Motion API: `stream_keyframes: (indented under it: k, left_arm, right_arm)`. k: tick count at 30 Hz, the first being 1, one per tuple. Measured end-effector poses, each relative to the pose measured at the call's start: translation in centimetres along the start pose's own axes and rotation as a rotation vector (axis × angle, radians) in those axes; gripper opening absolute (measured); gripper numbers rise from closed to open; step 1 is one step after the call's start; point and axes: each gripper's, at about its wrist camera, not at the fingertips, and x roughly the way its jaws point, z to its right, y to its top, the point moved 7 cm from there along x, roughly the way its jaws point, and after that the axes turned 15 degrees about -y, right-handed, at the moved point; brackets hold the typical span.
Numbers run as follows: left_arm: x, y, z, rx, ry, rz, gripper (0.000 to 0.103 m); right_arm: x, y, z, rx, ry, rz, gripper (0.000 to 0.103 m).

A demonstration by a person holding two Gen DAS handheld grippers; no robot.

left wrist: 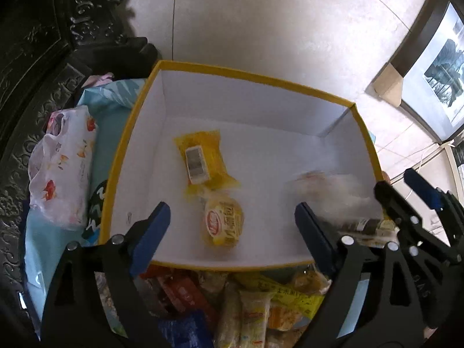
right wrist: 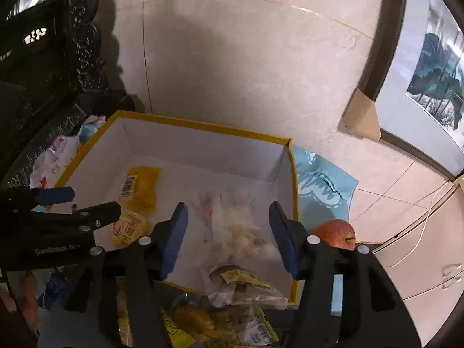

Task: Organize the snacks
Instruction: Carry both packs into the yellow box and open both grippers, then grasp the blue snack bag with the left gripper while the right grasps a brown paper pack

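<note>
Both grippers, left and right, spread apart, holding nothing. Blurred clear-plastic snack bag apparently mid-drop into yellow-rimmed white cardboard box, 5 o'clock corner. Risk: catching on near rim, spilling onto loose snack pile.

Box: yellow rim, white inside, open top, on blue cloth.
In box: flat yellow pkt w/ barcode up, far left; round yellow snack just nearer.
Clear bag: blurred, pale bits inside, between the 2 blue pads, lower end over box's near rim.
Right gripper: jaws wide apart, not pinching bag.
Left gripper: at left edge, over box's left side.
Apple: red, just outside box's right wall.
Loose pkts: heaped below near rim.
</note>
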Motion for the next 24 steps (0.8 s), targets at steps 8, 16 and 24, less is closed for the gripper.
stream_keyframes:
  k: [8, 16, 24]
  left_arm:
    - [-3.3, -1.5, 1.3, 0.051, 0.016, 0.022, 0.09]
    - [-7.9, -3.7, 3.5, 0.099, 0.015, 0.067, 0.092]
    - [-10.4, -8.3, 3.3, 0.13, 0.012, 0.04, 0.095]
  right_arm:
    - [-2.9, -1.8, 1.4, 0.037, 0.009, -0.008, 0.064]
    - [-6.6, -5.4, 3.4, 0.08, -0.01, -0.042, 0.064]
    - [-9.8, -9.9, 4.4, 0.12, -0.002, -0.084, 0.065]
